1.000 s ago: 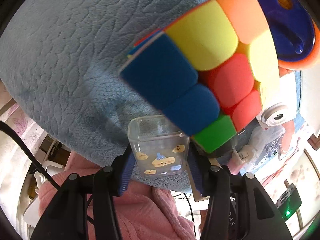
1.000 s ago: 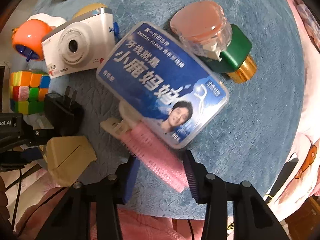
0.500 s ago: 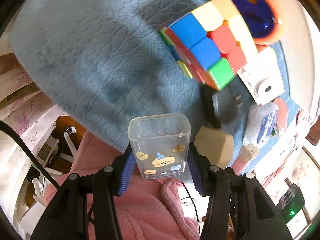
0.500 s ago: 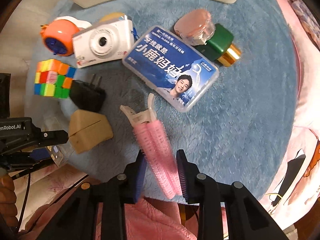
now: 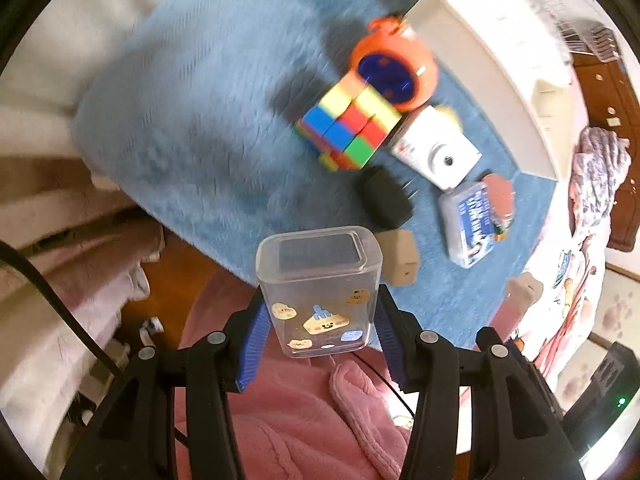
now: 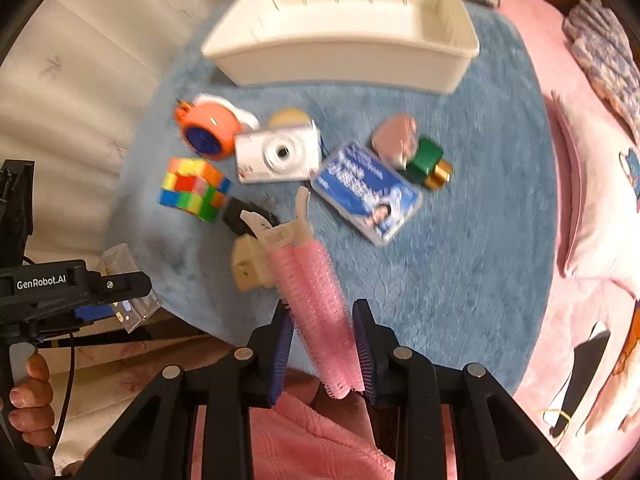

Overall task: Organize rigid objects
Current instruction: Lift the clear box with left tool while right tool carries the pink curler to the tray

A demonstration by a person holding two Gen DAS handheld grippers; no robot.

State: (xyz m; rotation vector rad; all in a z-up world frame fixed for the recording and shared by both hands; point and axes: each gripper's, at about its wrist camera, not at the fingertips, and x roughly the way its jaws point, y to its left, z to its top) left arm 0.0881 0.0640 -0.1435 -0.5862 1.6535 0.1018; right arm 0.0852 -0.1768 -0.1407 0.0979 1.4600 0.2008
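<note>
Two grips are live at once, so I take each view in turn. From the left wrist, my left gripper has its fingers clamped on the sides of a clear plastic box with little cartoon stickers, held up off the blue rug with its open mouth facing away from the camera. To carry it well I would keep it level and not squeeze harder, since thin plastic walls probably flex and could pop out of the pads. Below lie a colour cube, an orange toy clock, a white camera, a black plug and a tan block, all close together; the white bin is cut off at the top right and badly blurred, so I cannot see its inside from here. From the right wrist, my right gripper has its fingers closed on the lower part of a pink hair roller clip, whose cream clip end sticks out forward over the rug. I judge the next job is to bring it over the white bin beyond the clutter and lower it in before letting go; the long free end may swing, so a slow, steady path clear of the camera and the blue floss box seems wise. Motion blur smears the label on that box and the pinkish thing beside the green bottle; I cannot tell what it is. The roller also hides part of the tan block, and the left gripper shows only at the frame's left edge.
</note>
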